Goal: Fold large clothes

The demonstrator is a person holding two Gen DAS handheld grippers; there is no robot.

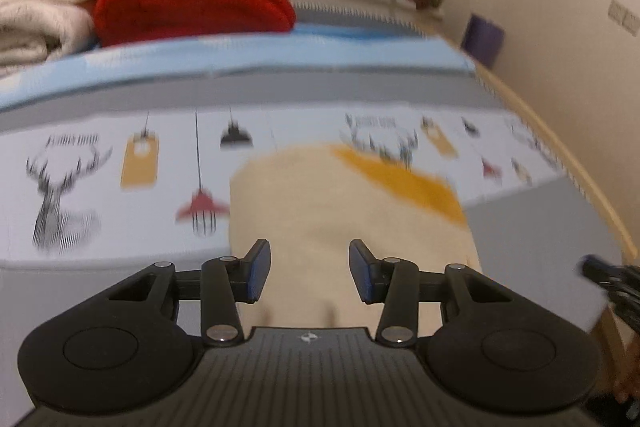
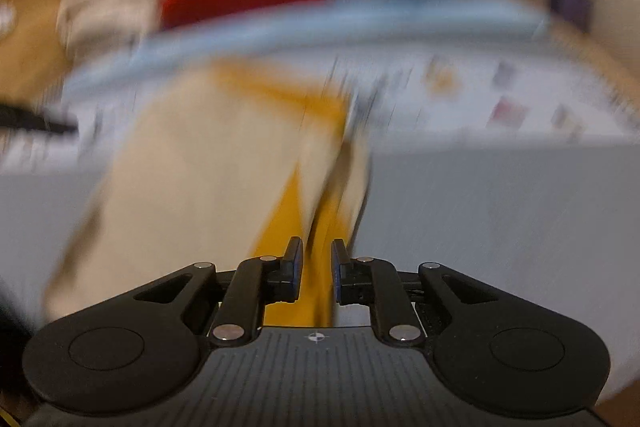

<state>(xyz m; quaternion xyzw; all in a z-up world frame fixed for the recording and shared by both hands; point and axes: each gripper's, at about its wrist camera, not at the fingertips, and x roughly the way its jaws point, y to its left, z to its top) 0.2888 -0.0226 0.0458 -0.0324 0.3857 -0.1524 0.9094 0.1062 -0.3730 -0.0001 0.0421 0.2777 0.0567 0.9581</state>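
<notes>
Left wrist view: the cream garment (image 1: 340,219) runs lengthwise away from the spread, empty left tool (image 1: 310,275).

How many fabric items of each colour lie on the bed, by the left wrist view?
Cream and yellow garment: 1
Red folded item: 1
Off-white folded blankets: 2
Total: 4

Both wrist cams sit low behind their claws, angled down & close over the bed (image 1: 120,99), sharing cream cloth (image 1: 320,219) and red bundle (image 1: 192,3) at back.
</notes>
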